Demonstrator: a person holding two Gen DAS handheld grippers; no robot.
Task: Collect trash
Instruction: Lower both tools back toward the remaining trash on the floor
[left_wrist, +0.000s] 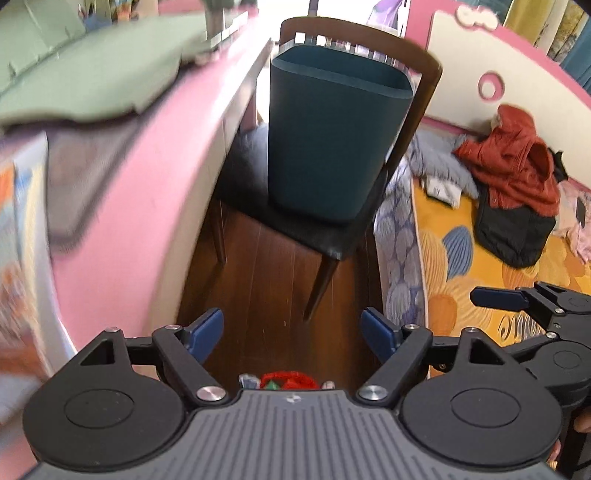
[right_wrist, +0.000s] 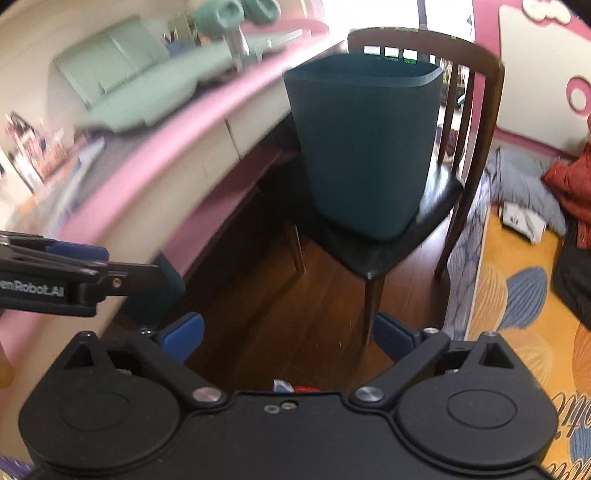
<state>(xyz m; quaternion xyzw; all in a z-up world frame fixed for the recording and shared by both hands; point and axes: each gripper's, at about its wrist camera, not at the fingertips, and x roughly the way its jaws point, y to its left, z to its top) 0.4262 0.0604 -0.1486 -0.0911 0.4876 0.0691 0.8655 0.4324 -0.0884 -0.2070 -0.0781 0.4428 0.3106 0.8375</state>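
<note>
A dark teal waste bin (left_wrist: 332, 140) (right_wrist: 365, 147) stands upright on the black seat of a wooden chair (left_wrist: 306, 232) (right_wrist: 384, 254), straight ahead in both views. My left gripper (left_wrist: 291, 328) is open over the brown wooden floor, with nothing between its blue pads. My right gripper (right_wrist: 288, 332) is open too, also with nothing between its pads, and hangs just to the right of the left one. Small bits of trash (left_wrist: 288, 382) (right_wrist: 291, 387), red, green and blue-white, lie on the floor, half hidden behind the gripper bodies.
A pink-edged desk (left_wrist: 147, 177) (right_wrist: 177, 155) with a green mat (left_wrist: 92, 74) runs along the left. A bed with an orange patterned cover (left_wrist: 480, 266) lies on the right, carrying a red jacket (left_wrist: 513, 162) and a black bag (left_wrist: 513, 229).
</note>
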